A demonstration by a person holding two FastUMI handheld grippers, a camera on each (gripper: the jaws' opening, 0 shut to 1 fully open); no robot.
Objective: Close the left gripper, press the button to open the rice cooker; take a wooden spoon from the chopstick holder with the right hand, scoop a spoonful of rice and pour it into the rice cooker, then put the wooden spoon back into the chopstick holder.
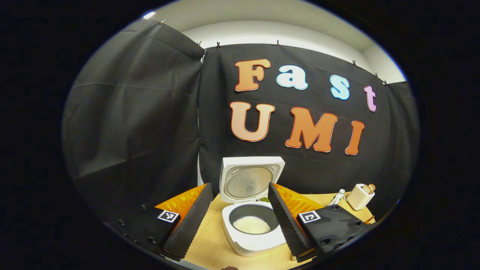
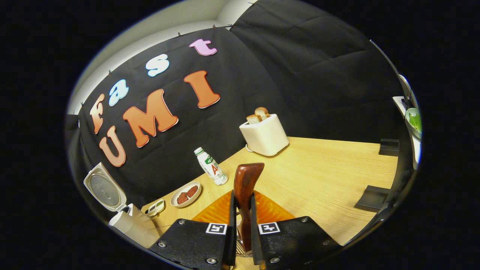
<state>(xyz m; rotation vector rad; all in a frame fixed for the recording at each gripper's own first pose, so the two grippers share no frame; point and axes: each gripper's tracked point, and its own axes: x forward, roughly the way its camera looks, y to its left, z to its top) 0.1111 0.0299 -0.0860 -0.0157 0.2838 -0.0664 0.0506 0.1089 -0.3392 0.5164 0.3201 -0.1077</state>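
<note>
The left tool point(image 1: 234, 219) hangs released before the cooker point(image 1: 252, 228), whose lid stands open with rice in the pot. The right tool point(image 2: 242, 225) grips the spoon point(image 2: 245, 183) upright above the surface point(image 2: 330, 176). By the look of it the spoon is either just drawn or about to go back; which cannot be told.

Both views face the table — sharing rice cooker point(image 1: 252, 210).

rice point(image 1: 251, 224) in rice cooker point(image 1: 252, 242), toaster point(image 2: 264, 135) behind bottle point(image 2: 211, 166)
</note>
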